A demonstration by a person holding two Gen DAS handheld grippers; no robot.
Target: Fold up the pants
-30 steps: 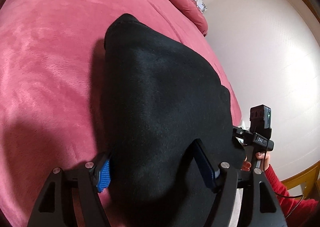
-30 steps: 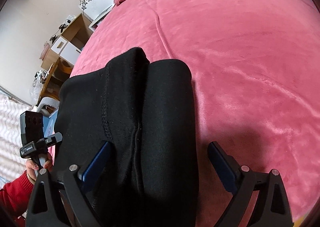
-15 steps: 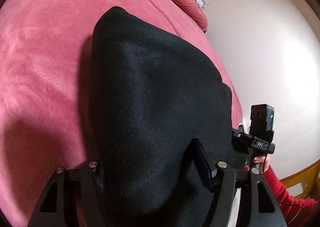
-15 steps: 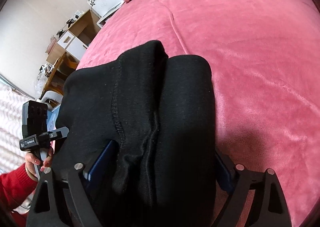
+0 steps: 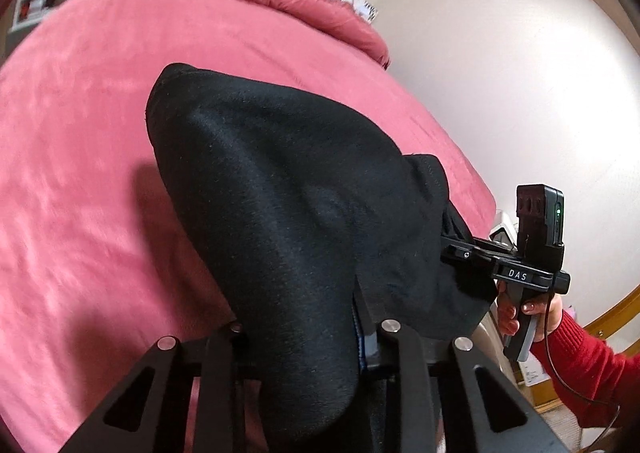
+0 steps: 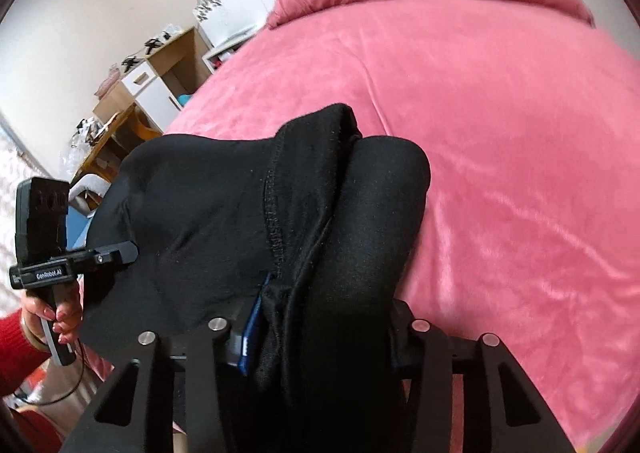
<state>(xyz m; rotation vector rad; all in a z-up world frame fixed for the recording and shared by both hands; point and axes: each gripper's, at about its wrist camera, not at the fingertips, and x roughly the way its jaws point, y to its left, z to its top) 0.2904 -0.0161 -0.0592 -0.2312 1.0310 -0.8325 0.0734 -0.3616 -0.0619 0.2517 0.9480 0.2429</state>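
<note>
Left wrist view shows the black pants (image 5: 280,205) bunched up thick and draped over the near edge of the pink bed (image 5: 80,173), with the left gripper (image 5: 300,337) clamped shut on one end of the bundle. From the right wrist view it's the same deal: the right gripper (image 6: 316,333) is closed on the other end, right by a stitched seam, and several layers are squeezed between the blue pads (image 6: 252,329). My worry is how fat that wad is. A fleecy stack like that can slide out of the pinch, or only the outer layers come along and the inner ones sag, so the fold goes crooked. If the two grippers don't travel evenly, one corner could trail and drag on the plush blanket, which looks grippy enough to rumple it. Also part of the cloth hangs past the bed edge on the person's side, so a slip there could pull the whole thing toward the floor.
</note>
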